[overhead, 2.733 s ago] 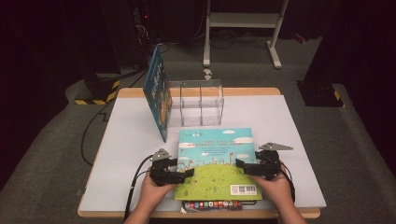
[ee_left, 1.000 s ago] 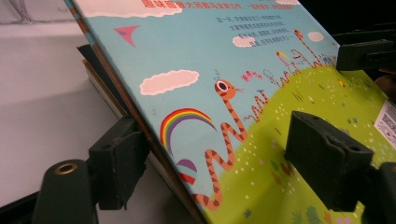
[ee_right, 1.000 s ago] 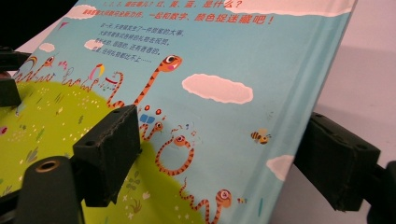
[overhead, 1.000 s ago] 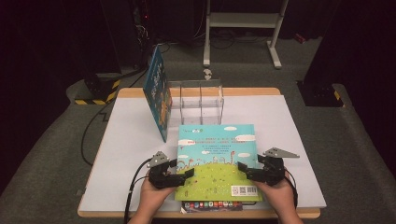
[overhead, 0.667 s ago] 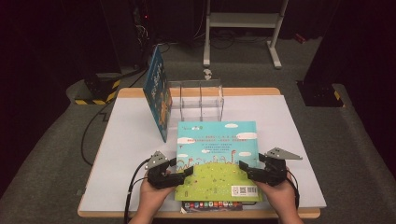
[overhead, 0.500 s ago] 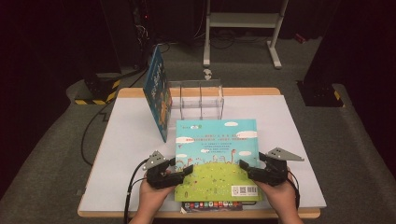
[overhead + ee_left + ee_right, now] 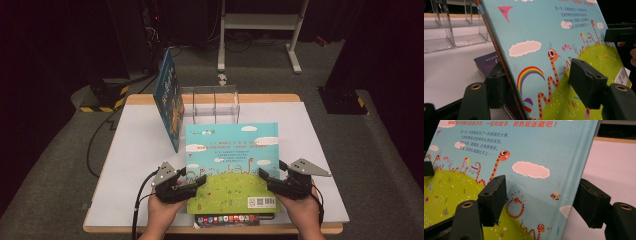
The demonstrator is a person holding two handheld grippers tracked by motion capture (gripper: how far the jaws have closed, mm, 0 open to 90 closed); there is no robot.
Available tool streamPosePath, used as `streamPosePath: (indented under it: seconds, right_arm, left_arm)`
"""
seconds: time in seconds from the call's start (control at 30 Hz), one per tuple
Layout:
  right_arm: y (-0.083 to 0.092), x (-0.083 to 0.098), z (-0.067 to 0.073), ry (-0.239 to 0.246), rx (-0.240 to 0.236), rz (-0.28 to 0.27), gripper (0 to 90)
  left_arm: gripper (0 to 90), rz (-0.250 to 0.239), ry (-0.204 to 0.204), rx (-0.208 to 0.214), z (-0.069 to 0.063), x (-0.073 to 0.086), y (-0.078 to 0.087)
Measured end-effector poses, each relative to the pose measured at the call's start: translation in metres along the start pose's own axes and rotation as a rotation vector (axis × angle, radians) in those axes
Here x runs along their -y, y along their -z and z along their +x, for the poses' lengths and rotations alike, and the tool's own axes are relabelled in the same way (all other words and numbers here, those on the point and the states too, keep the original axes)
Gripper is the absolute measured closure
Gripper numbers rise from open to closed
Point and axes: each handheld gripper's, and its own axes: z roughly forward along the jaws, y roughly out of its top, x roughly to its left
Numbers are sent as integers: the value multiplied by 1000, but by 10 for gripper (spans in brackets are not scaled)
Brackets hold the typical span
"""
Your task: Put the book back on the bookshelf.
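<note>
Your white table (image 7: 135, 165) carries everything here. Largest on it is the picture book (image 7: 231, 165), back cover up, with blue sky, green hill and a barcode at its near right corner. It lies across the near middle of the table, its far edge tilted up toward the clear rack (image 7: 212, 102) that stands at the far side. A second, blue book (image 7: 168, 95) stands upright against the rack's left end. Under the near edge of your picture book lies a dark book (image 7: 227, 219), its spine showing at the table's front edge.

Your left gripper (image 7: 192, 182) straddles the picture book's left edge, and its jaws have just been closing with the cover between them; in the left gripper view (image 7: 536, 82) one jaw sits under the cover, the other above it, though I cannot tell whether the pads press yet. Your right gripper (image 7: 270, 181) straddles the right edge likewise, jaws just closing, with a visible gap beside the spine (image 7: 574, 170).
</note>
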Motion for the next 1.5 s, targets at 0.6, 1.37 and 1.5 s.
streamPosePath:
  seconds: [0.6, 1.37, 1.5]
  right_arm:
    - [16, -9, 11, 49, 48, -98, 371]
    - [32, -15, 19, 89, 81, -198, 438]
    - [32, -15, 19, 88, 83, -197, 438]
  left_arm:
    - [401, -95, -63, -10, -14, -9, 7]
    - [465, -181, -213, -35, -33, -14, 16]
    - [464, -176, -217, -35, -32, -15, 16]
